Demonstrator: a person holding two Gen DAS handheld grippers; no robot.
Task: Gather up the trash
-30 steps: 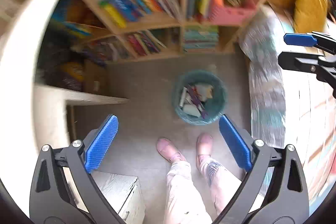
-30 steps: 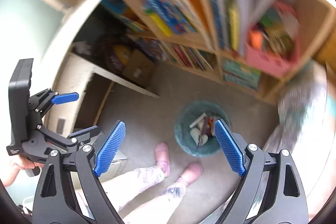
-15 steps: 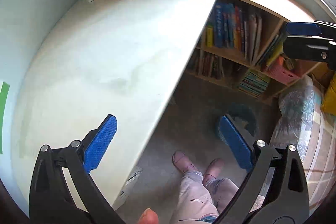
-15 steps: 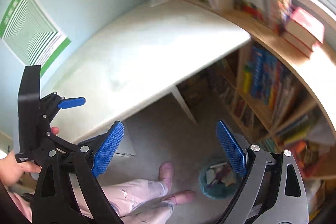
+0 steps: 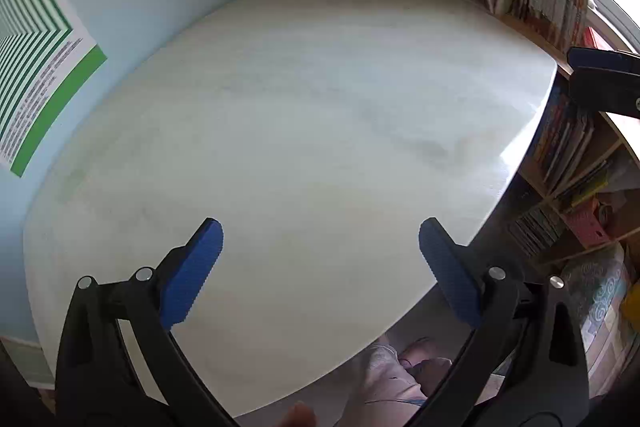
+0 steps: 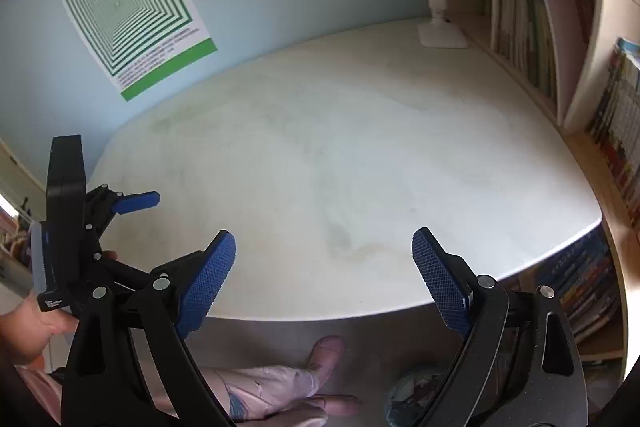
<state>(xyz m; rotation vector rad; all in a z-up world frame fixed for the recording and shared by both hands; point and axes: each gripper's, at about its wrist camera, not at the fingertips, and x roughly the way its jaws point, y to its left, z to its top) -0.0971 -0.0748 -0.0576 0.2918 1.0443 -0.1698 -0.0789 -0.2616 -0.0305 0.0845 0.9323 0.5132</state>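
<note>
Both grippers raised from bin to desk [image 6: 360,155] | left gripper [image 5: 320,263], right gripper [image 6: 324,267]: held apart, nothing gripped | one bin [image 6: 416,399] with trash on floor below desk's near edge

A pale, rounded white tabletop [image 6: 340,155] fills mid-frame; a white lamp base [image 6: 442,35] stands at its upper-right edge.
</note>
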